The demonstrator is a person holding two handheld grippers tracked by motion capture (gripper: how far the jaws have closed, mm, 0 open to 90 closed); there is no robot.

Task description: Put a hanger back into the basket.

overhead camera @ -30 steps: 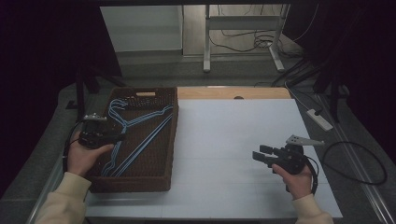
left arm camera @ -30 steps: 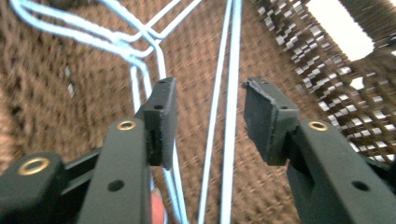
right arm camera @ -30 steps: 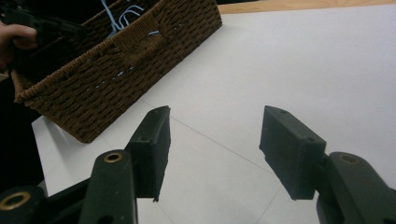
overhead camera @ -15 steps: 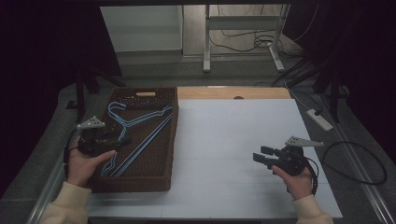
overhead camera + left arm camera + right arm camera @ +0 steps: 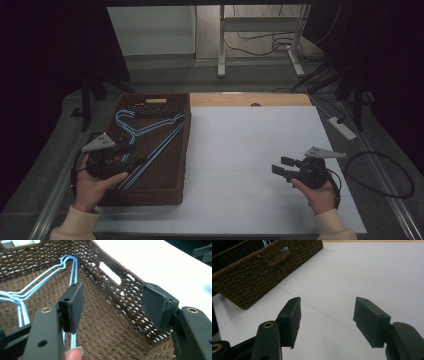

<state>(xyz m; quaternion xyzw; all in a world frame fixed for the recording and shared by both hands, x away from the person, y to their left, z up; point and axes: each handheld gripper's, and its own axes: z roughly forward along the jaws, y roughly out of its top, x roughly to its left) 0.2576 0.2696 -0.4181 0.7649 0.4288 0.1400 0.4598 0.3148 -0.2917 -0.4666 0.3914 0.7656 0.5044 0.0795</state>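
On the white table (image 5: 250,150), blue hangers (image 5: 145,140) are lying in the wicker basket (image 5: 182,150); the left hand-held gripper (image 5: 112,307), jaws just opening, is hovering empty above them, while the right hand-held gripper (image 5: 325,320) is gaping empty.

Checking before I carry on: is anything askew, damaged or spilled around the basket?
Nothing stands out. The blue hangers lie flat inside the wicker basket, none over its rim. The left claw has just been opening, nothing between its jaws.
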